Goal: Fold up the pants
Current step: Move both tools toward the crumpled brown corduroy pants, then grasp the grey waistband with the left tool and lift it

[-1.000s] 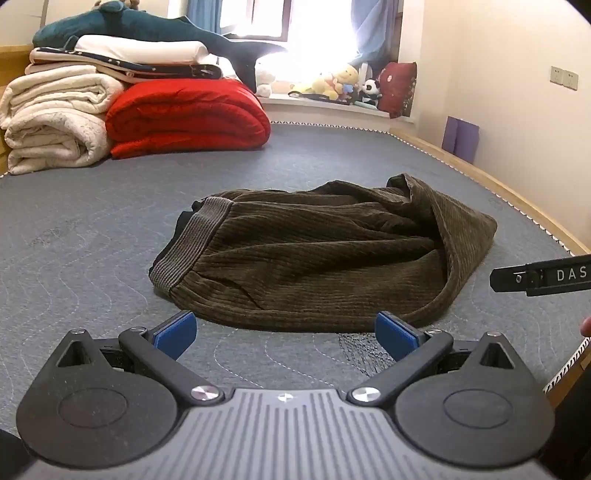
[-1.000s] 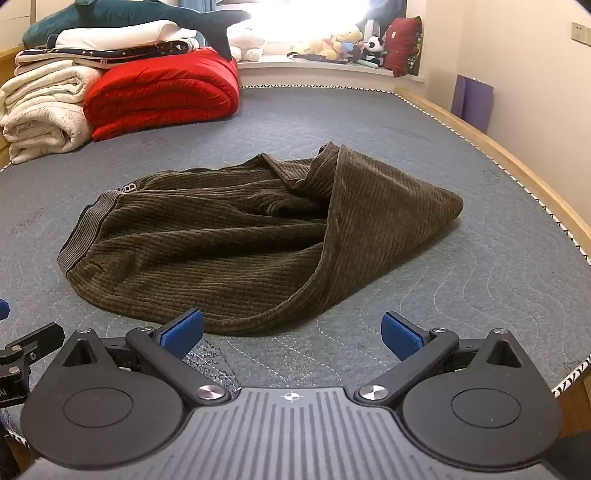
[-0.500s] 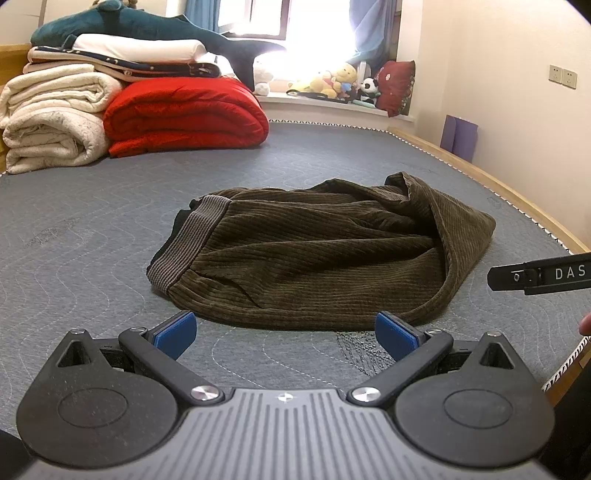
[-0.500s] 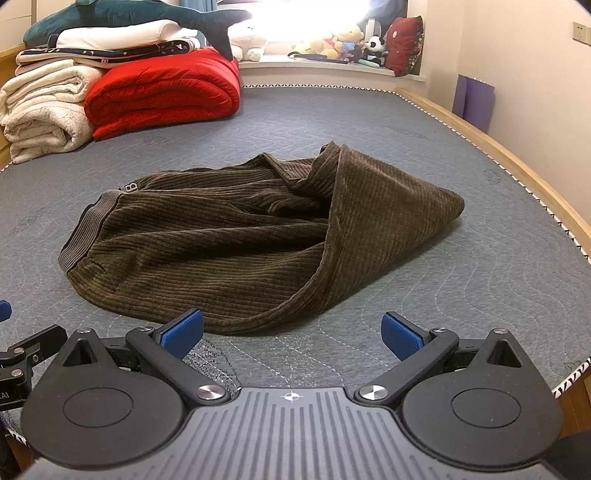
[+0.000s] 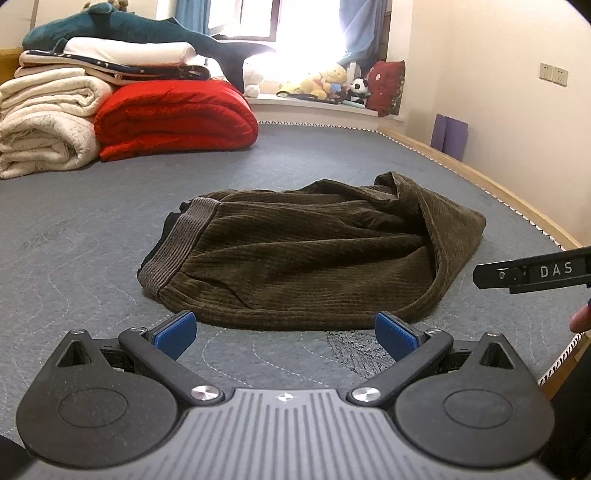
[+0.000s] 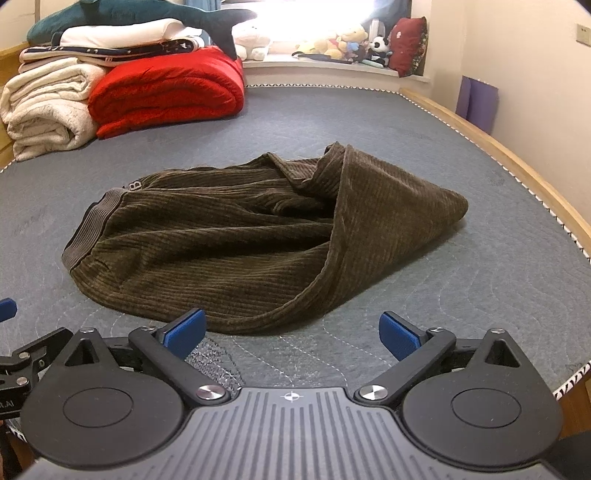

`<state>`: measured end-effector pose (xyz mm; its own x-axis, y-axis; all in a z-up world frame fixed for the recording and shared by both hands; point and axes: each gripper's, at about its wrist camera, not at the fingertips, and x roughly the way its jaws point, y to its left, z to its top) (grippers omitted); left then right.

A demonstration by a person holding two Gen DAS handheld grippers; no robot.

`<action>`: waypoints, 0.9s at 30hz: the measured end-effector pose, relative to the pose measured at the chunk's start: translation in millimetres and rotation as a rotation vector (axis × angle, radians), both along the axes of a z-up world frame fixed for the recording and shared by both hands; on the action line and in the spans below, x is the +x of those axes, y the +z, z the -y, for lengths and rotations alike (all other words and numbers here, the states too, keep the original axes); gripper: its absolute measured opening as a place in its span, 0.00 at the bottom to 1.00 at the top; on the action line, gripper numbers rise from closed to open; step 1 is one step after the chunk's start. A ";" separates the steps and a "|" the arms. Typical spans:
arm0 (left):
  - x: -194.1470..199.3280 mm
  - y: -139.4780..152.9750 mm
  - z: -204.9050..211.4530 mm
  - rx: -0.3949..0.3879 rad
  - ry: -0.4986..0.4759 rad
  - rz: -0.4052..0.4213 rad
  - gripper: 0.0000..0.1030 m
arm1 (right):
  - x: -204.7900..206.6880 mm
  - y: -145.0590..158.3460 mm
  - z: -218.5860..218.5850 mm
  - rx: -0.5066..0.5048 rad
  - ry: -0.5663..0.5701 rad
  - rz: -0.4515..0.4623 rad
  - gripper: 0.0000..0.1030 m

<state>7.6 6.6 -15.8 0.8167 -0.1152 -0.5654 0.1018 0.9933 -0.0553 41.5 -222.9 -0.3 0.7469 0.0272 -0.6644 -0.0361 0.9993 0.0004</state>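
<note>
Dark olive corduroy pants (image 5: 314,254) lie folded in a bundle on the grey quilted bed (image 5: 74,229), ribbed waistband to the left, a folded flap on the right. They also show in the right wrist view (image 6: 258,236). My left gripper (image 5: 284,332) is open and empty, just in front of the pants' near edge. My right gripper (image 6: 291,330) is open and empty, also just short of the near edge. Part of the right gripper's body (image 5: 532,273) shows at the right of the left wrist view.
A red folded blanket (image 5: 173,118) and cream blankets (image 5: 44,125) are stacked at the far left, with a plush shark (image 5: 147,29) on top. Stuffed toys (image 5: 325,85) sit on the window sill. The bed's wooden edge (image 6: 517,166) runs along the right.
Both grippers have drawn slightly back and shifted a little; the pants look a touch farther away. The pants have not moved and both grippers stay open.
</note>
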 end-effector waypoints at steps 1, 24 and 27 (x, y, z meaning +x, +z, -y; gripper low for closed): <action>-0.1 -0.2 0.2 -0.001 -0.001 -0.001 1.00 | 1.2 0.5 1.0 0.001 0.005 0.006 0.95; -15.5 14.6 -20.7 -0.091 -0.063 -0.022 1.00 | 0.9 16.2 -8.2 0.070 0.016 0.065 0.56; -26.0 26.8 -29.0 -0.123 -0.052 0.008 1.00 | 0.7 25.5 -14.2 0.095 0.004 0.113 0.56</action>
